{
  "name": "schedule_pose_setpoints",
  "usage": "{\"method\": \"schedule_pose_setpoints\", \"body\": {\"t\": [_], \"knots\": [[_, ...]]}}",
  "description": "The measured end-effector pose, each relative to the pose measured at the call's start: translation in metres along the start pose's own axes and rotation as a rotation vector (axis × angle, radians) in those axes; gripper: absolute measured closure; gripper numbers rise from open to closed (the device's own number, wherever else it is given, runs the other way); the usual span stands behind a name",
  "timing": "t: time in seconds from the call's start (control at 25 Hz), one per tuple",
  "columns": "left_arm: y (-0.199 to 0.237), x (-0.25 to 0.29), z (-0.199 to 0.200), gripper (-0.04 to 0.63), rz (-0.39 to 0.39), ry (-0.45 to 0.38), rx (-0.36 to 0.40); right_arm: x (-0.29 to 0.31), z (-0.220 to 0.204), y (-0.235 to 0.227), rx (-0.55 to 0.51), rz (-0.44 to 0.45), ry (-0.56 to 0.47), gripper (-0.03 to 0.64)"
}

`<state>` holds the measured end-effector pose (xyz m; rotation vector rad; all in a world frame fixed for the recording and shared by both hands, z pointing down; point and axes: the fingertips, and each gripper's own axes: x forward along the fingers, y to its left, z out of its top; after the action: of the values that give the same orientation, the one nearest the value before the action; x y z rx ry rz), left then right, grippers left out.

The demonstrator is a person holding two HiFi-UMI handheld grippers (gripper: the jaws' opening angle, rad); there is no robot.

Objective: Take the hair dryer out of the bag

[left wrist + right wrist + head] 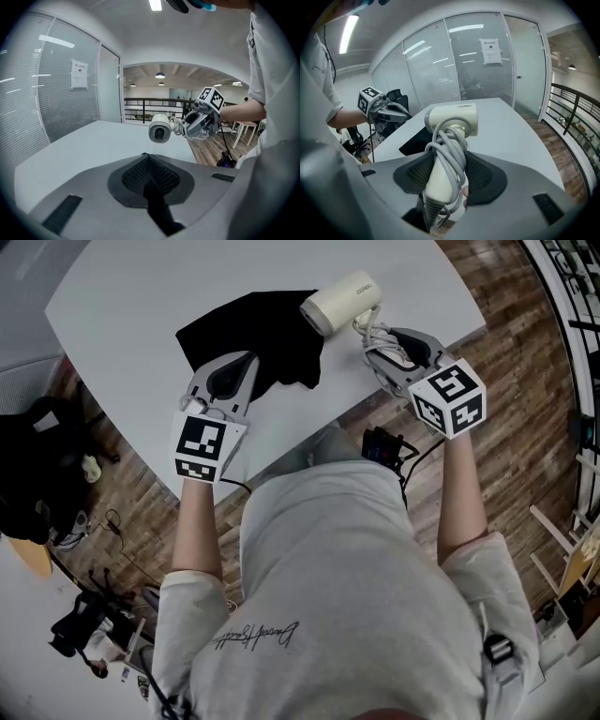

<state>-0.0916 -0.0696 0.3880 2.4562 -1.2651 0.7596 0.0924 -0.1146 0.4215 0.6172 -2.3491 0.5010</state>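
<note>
Hair dryer [339, 302] removal is judged to be essentially done: the cream body is seen wholly outside the bag, with no cloth over any part of it.

At the left, the left gripper [246, 364] is shown with its jaws brought together. In the left gripper view the mesh pads [151, 174] meet, and nothing is caught between them. In the head view its tips are placed over the near edge of the bag [258, 334]. Whether the cloth is touched cannot be settled there, but in the right gripper view this gripper is seen above the table, apart from the cloth.

Next to the right, the black bag is found lying slack and flat on the white table [141, 296]. No bulge is visible in it, so it is judged to be empty.

Further right, the hair dryer is held up near the bag's right corner but clear of it. Its barrel is turned across towards the left gripper. A grey cord [451, 140] is wound around the handle.

At the right, the right gripper [380, 345] is clamped on that handle. Its pads are pressed against both the handle and the wound cord, with the jaws kept wide by their bulk.

Little is judged to be left, at most setting the dryer down on a bare part of the table away from the bag. Care would be needed so that the looped cord is not snagged as the grip is released.
</note>
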Motion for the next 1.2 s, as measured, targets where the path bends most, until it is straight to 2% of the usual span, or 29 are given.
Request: {"method": "schedule_pose_setpoints", "body": {"t": [0.24, 0.48, 0.76, 1.0, 1.2], "knots": [[0.011, -0.026, 0.008, 0.583, 0.052, -0.077, -0.081, -0.007, 0.017, 0.015, -0.015, -0.001, -0.024, 0.393], [0.017, -0.044, 0.013, 0.583, 0.08, -0.132, -0.124, -0.011, 0.031, 0.031, -0.011, 0.013, -0.052, 0.393], [0.007, -0.053, 0.019, 0.583, 0.098, -0.166, -0.128, -0.013, 0.043, 0.054, 0.0, 0.034, -0.081, 0.393], [0.02, -0.077, 0.02, 0.583, 0.167, -0.207, -0.181, -0.005, 0.059, 0.082, -0.023, 0.066, -0.104, 0.393], [0.025, -0.091, 0.022, 0.583, 0.202, -0.212, -0.178, -0.006, 0.069, 0.096, -0.035, 0.088, -0.118, 0.393]]}}
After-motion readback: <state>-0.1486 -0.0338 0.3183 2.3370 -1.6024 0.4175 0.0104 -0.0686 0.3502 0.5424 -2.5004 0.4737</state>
